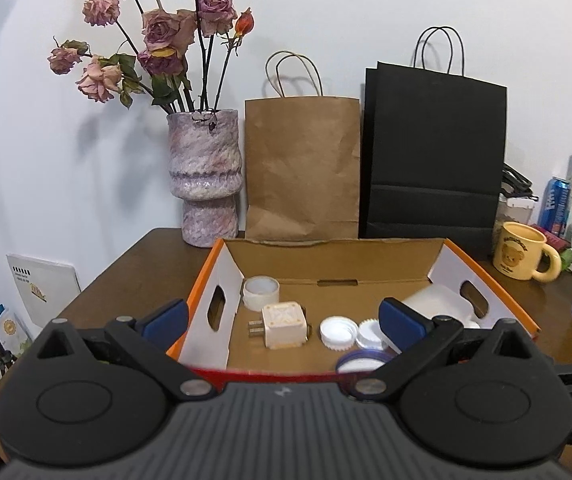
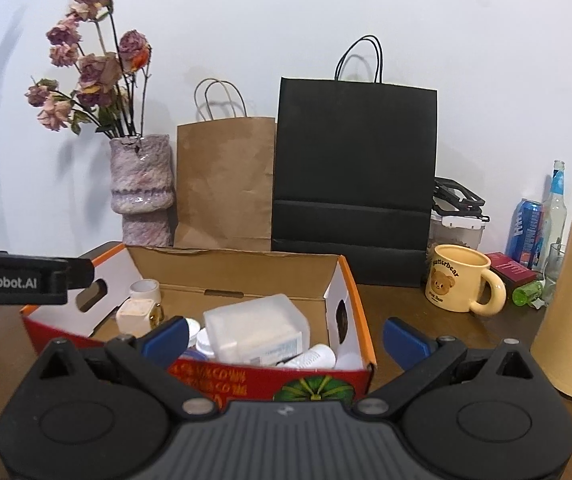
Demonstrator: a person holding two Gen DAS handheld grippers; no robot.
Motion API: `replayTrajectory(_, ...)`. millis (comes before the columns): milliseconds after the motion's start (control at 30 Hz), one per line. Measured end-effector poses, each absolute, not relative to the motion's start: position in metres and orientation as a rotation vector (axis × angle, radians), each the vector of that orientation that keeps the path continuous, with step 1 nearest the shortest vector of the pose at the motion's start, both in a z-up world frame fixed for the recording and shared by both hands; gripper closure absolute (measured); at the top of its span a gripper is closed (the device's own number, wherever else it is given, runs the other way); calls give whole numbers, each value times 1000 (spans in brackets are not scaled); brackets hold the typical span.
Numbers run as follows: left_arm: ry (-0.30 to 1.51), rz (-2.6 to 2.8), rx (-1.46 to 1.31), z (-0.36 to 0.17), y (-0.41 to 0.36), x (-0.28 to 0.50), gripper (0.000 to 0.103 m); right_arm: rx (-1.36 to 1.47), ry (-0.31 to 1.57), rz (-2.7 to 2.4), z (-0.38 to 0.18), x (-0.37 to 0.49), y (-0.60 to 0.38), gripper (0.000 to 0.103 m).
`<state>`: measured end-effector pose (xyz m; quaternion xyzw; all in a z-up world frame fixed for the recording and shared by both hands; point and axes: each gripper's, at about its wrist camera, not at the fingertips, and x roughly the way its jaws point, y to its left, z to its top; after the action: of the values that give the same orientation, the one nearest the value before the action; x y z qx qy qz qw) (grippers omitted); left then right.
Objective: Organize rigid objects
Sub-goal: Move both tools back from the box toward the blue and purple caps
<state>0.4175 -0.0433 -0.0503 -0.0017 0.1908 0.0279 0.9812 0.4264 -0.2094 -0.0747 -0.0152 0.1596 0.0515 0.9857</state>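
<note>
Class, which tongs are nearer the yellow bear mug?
Right. The right tongs sit just left of the yellow bear mug; the left tongs hover over the box's far-left side.

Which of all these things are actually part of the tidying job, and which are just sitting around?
Part of the job:
- box
- tape roll
- plug
- white caps
- plastic tub
- left gripper and right gripper, jaws open, holding nothing

Just lying about:
- vase of dried roses
- brown bag
- black bag
- mug
- can
- bottle
</note>
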Motion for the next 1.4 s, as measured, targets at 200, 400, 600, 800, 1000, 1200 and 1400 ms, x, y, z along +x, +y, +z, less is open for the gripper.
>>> replayTrajectory(200, 394, 49, 0, -53, -47, 394, 0, -45, 329, 119, -78, 399, -211, 0)
replayTrajectory(400, 411, 46, 8, -57, -50, 372, 0, -54, 339, 127, -82, 374, -214, 0)
replayTrajectory(600, 431, 44, 5, -62, -51, 356, 0, -71, 357, 134, -90, 355, -217, 0)
replayTrajectory(800, 469, 44, 11, -75, -54, 346, 0, -79, 377, 143, -96, 344, -221, 0)
replayTrajectory(1000, 513, 36, 16, -87, -56, 338, 0, -95, 400, 157, -103, 334, -221, 0)
replayTrajectory(1200, 555, 24, 30, -98, -61, 335, 0, -116, 428, 162, -110, 330, -224, 0)
replayTrajectory(1400, 581, 18, 40, -105, -66, 338, 0, -119, 448, 165, -114, 332, -232, 0)
